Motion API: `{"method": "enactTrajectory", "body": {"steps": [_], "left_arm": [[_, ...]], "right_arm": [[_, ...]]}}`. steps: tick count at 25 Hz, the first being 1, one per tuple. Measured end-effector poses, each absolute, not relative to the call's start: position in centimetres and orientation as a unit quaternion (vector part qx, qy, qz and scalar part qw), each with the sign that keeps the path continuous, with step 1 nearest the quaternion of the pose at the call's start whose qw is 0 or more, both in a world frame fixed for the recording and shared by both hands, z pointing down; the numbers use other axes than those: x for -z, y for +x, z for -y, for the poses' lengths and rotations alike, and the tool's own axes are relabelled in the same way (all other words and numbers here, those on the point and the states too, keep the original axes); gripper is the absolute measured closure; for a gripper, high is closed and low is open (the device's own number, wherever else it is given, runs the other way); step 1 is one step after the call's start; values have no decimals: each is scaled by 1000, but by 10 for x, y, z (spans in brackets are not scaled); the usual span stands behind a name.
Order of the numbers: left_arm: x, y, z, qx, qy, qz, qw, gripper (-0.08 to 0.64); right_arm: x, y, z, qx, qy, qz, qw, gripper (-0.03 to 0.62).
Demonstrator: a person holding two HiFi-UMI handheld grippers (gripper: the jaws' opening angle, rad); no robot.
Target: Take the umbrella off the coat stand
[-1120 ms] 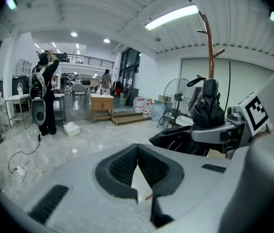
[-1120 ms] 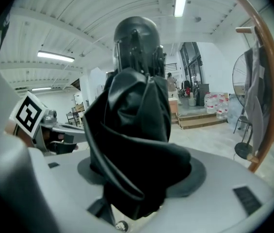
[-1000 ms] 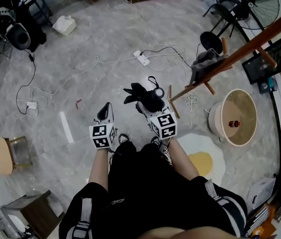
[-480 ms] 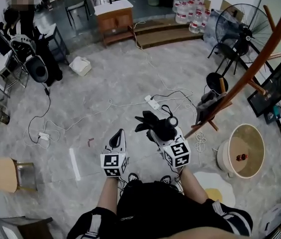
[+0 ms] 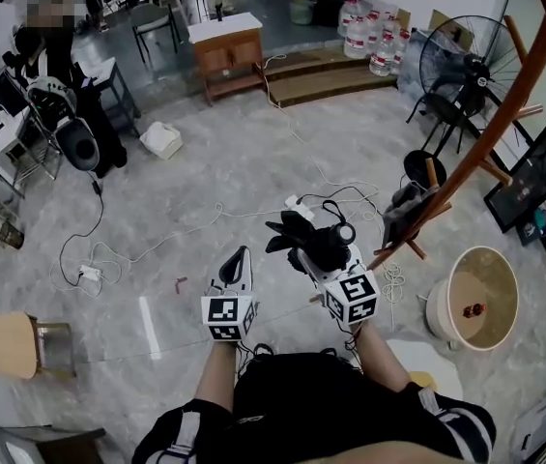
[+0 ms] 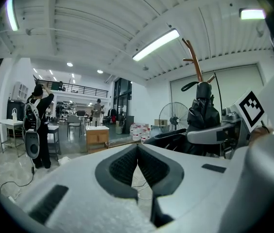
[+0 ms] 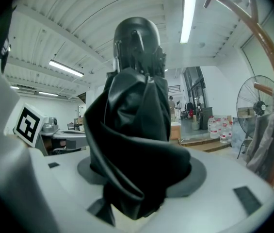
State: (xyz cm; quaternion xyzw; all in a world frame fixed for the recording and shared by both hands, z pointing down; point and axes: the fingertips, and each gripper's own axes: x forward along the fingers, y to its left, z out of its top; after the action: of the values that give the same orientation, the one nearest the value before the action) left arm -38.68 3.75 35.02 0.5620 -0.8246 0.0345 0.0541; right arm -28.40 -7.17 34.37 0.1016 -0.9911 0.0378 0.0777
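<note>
A folded black umbrella (image 5: pixel 309 240) with a wrist strap is clamped between the jaws of my right gripper (image 5: pixel 319 251), well clear of the curved brown coat stand (image 5: pixel 490 143) to its right. In the right gripper view the umbrella (image 7: pixel 134 130) stands upright and fills the middle, with the coat stand (image 7: pixel 267 67) arching at the right. My left gripper (image 5: pixel 239 259) hangs beside it on the left, shut with nothing in it. In the left gripper view its pads (image 6: pixel 149 166) meet, and the umbrella (image 6: pixel 203 111) shows at the right below the coat stand's top (image 6: pixel 194 62).
A grey cloth (image 5: pixel 403 206) hangs low on the stand. A round beige tub (image 5: pixel 474 303) sits on the floor at the right. A standing fan (image 5: pixel 461 56), a power strip with cables (image 5: pixel 297 204), a wooden cabinet (image 5: pixel 229 51) and a person (image 5: pixel 55 75) are farther off.
Both grippers have risen together, the right one still holding the umbrella. The head view has tilted up and shows more of the room beyond.
</note>
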Motion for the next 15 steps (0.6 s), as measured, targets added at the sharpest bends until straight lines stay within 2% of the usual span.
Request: {"method": "enactTrajectory", "body": {"steps": [15], "left_arm": [[-341, -379, -27, -39, 576, 815, 42, 559]], "right_arm": [[-345, -285, 72, -15, 107, 990, 87, 310]]}}
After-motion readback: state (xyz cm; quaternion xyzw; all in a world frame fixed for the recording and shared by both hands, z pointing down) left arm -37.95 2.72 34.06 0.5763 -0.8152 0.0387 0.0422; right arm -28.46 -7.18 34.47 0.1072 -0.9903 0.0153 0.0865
